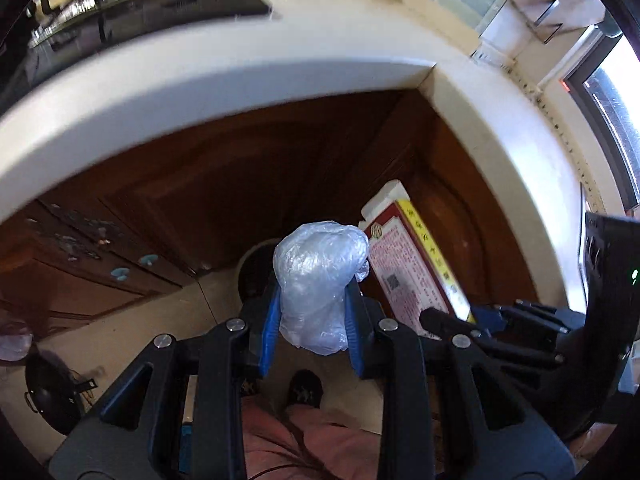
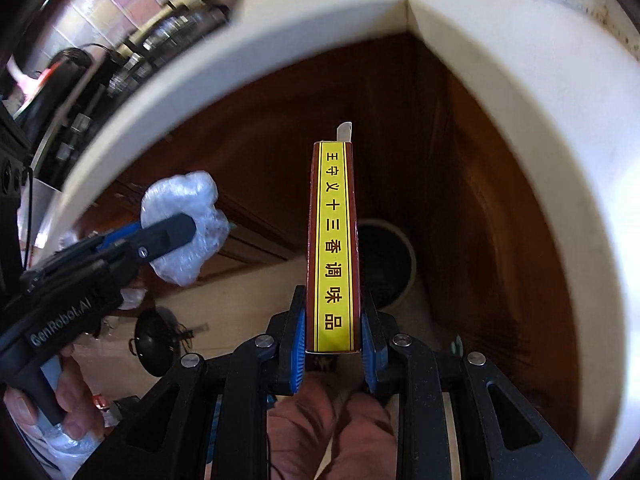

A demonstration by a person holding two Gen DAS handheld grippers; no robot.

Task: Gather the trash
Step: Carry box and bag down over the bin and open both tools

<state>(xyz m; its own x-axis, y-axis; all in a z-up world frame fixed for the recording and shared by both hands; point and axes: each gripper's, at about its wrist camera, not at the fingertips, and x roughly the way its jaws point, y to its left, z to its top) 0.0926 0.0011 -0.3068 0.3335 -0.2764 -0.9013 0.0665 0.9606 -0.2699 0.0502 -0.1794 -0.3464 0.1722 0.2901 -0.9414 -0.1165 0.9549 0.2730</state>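
A home kitchen: cream countertop (image 1: pixel 240 68), black stovetop (image 1: pixel 132 12), wooden cabinets (image 1: pixel 224 184).

A crumpled clear plastic wad (image 1: pixel 320 284) is sitting pinched between the left gripper's (image 1: pixel 314 312) blue pads, bulging above them. A slim red carton (image 2: pixel 333 248) with a yellow lettered edge is standing lengthwise in the right gripper (image 2: pixel 333 344), its top flap open. Both are hanging over a round dark bin (image 2: pixel 386 264) on the floor.
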